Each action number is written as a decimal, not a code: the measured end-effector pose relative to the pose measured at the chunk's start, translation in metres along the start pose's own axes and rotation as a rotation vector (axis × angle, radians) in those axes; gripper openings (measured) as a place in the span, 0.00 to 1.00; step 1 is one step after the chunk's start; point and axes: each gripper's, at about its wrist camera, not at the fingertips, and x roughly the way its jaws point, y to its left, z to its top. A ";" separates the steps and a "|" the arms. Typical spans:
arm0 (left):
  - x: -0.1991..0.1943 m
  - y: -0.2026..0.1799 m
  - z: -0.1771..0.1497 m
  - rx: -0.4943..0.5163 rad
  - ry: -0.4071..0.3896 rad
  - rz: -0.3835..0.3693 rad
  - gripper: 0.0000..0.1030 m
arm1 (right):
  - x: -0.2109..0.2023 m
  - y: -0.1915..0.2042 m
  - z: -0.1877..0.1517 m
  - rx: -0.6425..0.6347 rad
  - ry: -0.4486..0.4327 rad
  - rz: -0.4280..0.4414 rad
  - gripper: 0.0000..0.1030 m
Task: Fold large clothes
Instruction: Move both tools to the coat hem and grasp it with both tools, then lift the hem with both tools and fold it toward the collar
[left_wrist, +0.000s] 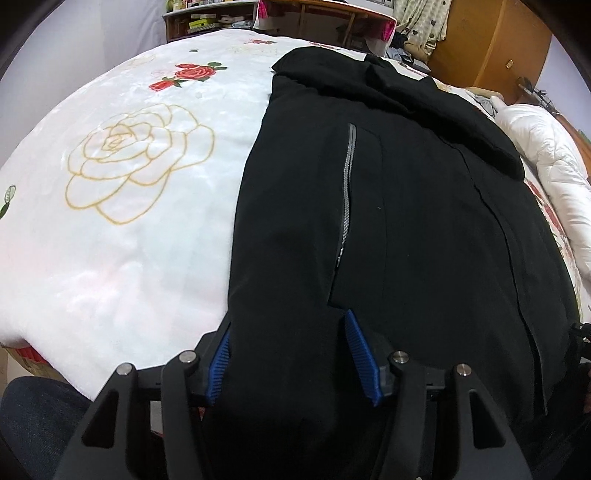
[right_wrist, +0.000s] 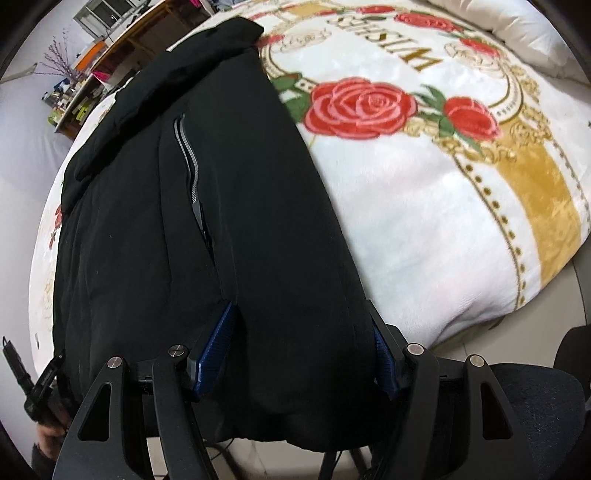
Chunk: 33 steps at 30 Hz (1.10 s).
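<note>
A large black jacket (left_wrist: 406, 221) with grey pocket zippers lies lengthwise on the rose-patterned bed blanket (left_wrist: 129, 206); it also shows in the right wrist view (right_wrist: 203, 221). My left gripper (left_wrist: 286, 328) is open, its blue-padded fingers (left_wrist: 358, 350) straddling the jacket's near left hem. My right gripper (right_wrist: 303, 325) is open too, its fingers (right_wrist: 216, 347) either side of the near right hem. The hem hangs over the bed's front edge between both sets of jaws. A sleeve is folded across the jacket's far end.
A white duvet (left_wrist: 546, 155) lies at the right of the bed. A wooden cabinet (left_wrist: 491, 44) and a cluttered shelf (left_wrist: 207, 18) stand beyond the bed. The person's dark trouser leg (right_wrist: 535, 406) is at the front.
</note>
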 end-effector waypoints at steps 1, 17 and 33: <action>0.000 -0.001 0.001 -0.001 0.002 0.002 0.41 | 0.000 0.000 0.001 0.004 0.008 0.006 0.61; -0.093 0.015 0.039 -0.056 -0.210 -0.132 0.13 | -0.087 0.008 0.010 -0.038 -0.176 0.233 0.17; -0.123 0.022 0.097 -0.117 -0.331 -0.233 0.13 | -0.131 0.029 0.058 -0.024 -0.292 0.337 0.16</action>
